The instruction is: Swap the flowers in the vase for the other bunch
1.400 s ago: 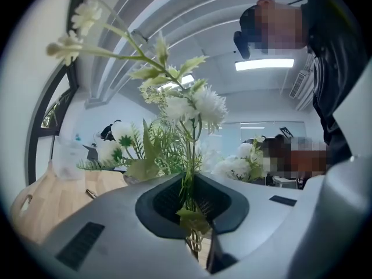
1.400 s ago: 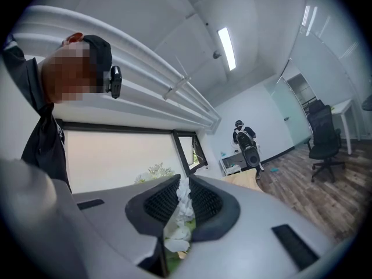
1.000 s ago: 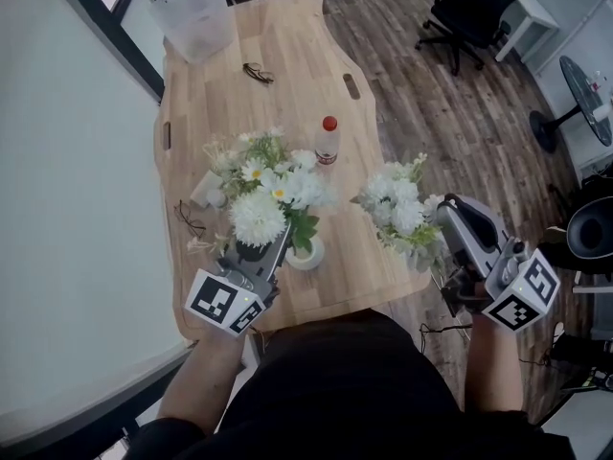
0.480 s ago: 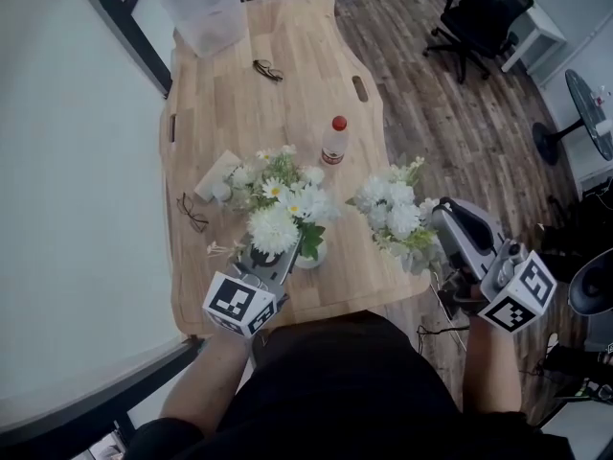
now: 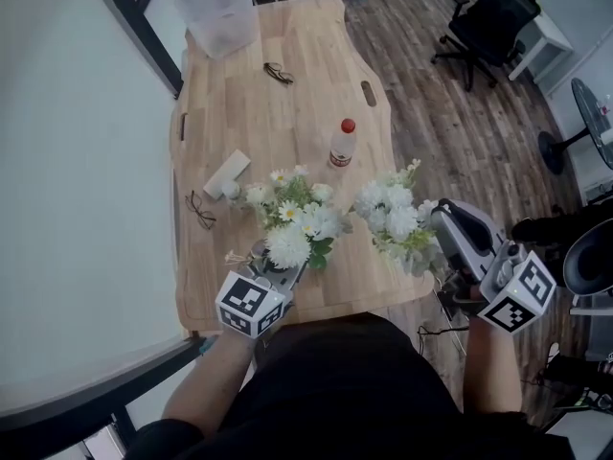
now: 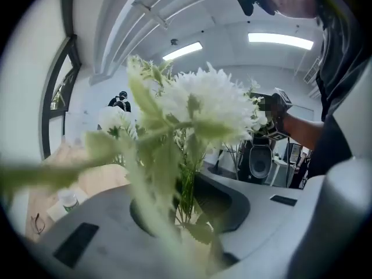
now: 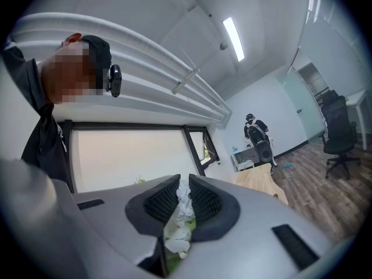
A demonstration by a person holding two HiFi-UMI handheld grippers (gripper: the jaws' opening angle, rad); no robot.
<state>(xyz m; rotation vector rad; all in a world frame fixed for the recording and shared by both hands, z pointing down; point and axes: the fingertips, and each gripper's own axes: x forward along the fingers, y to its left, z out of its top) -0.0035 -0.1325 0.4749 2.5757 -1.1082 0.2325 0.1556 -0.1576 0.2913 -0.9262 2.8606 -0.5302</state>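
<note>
My left gripper (image 5: 284,268) grips the stems of a daisy bunch (image 5: 295,220) over the near part of the wooden table (image 5: 287,113). In the left gripper view the green stems (image 6: 186,185) run between the pads, and the jaws are opening slightly. The vase is hidden under this bunch's leaves. My right gripper (image 5: 438,233) is shut on a second bunch of white flowers (image 5: 395,217), held at the table's right edge. White petals and green (image 7: 181,214) are pinched between its pads.
A red-capped bottle (image 5: 342,144) stands beyond the bunches. A white box (image 5: 227,173) and glasses (image 5: 199,211) lie left of them. Further back are more glasses (image 5: 280,72) and a plastic tub (image 5: 222,12). An office chair (image 5: 493,22) stands on the floor at right.
The left gripper has come down and to the right with the daisy bunch. The white vase that showed beside it earlier is now covered by the leaves. The right gripper has kept still.
</note>
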